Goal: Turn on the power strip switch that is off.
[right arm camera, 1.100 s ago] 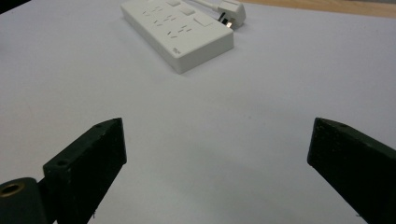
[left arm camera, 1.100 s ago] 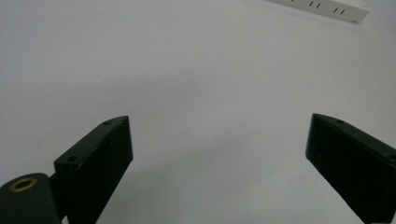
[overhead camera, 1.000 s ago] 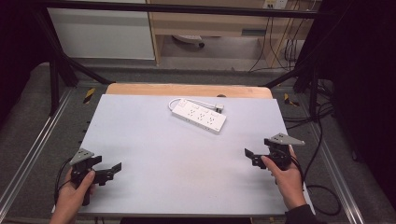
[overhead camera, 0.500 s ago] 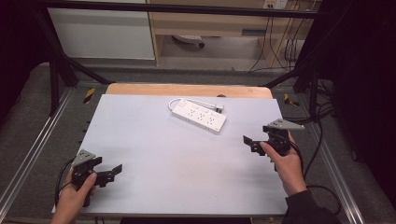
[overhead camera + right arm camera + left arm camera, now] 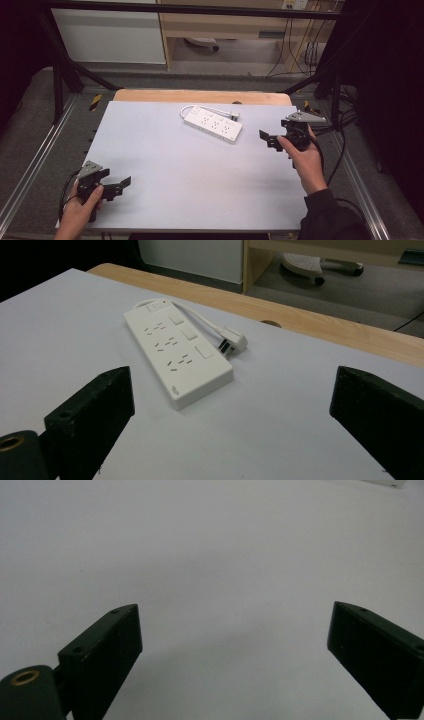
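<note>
Ahead of the black right gripper (image 5: 230,425) lies a white power strip (image 5: 176,352) with white cord and plug (image 5: 234,340), on a pale grey tabletop (image 5: 165,150) edged in light wood.

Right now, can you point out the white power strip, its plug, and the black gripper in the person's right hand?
white rectangular power strip (image 5: 176,354): right gripper view, top face between the sockets.
white plug (image 5: 234,343): right gripper view, plug body.
right black gripper (image 5: 268,139): high view, between its open jaws.
</note>
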Tool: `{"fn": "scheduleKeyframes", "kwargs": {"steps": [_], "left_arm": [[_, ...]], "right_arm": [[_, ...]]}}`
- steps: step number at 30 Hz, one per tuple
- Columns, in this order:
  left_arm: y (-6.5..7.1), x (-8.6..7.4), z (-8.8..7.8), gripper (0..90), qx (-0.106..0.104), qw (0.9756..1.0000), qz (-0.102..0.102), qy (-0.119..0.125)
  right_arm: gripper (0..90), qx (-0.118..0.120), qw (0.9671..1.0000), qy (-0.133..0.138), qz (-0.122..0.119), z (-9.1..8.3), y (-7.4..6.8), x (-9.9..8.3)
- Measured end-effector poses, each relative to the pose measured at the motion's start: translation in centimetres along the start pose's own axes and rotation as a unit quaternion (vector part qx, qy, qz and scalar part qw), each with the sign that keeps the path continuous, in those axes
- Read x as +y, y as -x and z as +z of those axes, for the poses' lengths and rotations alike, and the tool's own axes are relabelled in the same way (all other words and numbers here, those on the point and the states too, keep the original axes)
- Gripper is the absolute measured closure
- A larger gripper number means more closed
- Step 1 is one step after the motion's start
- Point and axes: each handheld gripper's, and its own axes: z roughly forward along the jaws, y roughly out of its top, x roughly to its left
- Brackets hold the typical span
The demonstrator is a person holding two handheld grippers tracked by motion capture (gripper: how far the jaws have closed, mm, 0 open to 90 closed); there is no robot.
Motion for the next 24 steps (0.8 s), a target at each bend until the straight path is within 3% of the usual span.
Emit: {"fn": "scheduleKeyframes", "kwargs": {"steps": [13,24], "left_arm": [[0.0,-0.1,0.1,7.3,0.002,1.0000,-0.003,-0.002],[0.0,-0.1,0.1,7.3,0.004,1.0000,-0.002,-0.002]], "right_arm": [[4.4,-0.003,0.9997,0.005,0.022,1.6,1.2,2.4],[4.2,-0.003,0.9996,0.010,0.026,2.7,1.3,3.4]]}}
